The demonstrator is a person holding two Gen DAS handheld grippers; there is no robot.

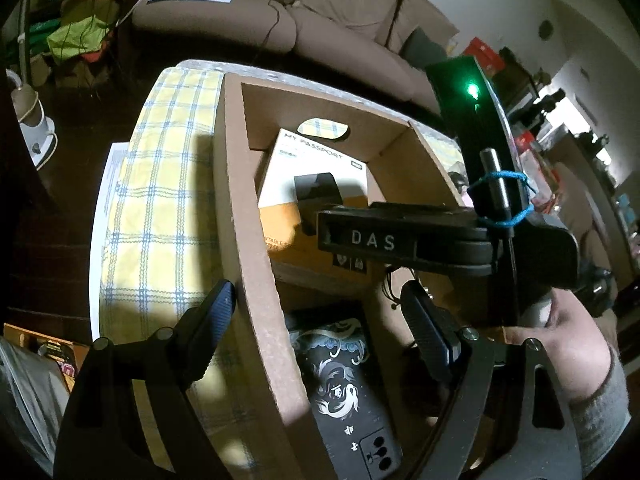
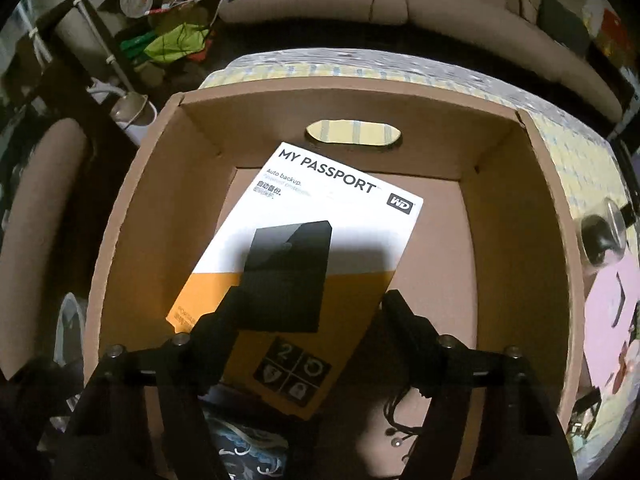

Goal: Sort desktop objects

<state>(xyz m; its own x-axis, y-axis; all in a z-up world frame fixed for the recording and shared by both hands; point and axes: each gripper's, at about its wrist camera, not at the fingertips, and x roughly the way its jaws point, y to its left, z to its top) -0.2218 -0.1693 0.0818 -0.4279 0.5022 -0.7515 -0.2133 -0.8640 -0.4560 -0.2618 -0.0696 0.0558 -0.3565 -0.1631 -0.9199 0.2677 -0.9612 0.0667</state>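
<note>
Left wrist view: you are holding the left gripper [image 1: 316,300] spread wide, straddling the near wall of the cardboard box [image 1: 248,216]; one finger is sitting outside over the yellow checked cloth [image 1: 160,184], the other inside the box, and nothing is gripped between them. Just beyond the fingertips, the My Passport box [image 1: 316,168] is lying on the box floor, well forward of this gripper. A black patterned case [image 1: 344,384] is lying directly below, between the fingers, inside the box. The right gripper [image 1: 320,216] is reaching across from the right, its tip hanging over the My Passport box.

Right wrist view: you are keeping the right gripper [image 2: 312,304] wide open above the My Passport box [image 2: 320,216], the fingertips [image 2: 236,304] flanking its orange lower half. Whether they are touching the carton cannot be told. The carton is lying tilted, its top corner pointing toward the far wall's handle cutout [image 2: 352,133]. A dark cord [image 2: 400,420] is lying on the floor near the right finger.
</note>
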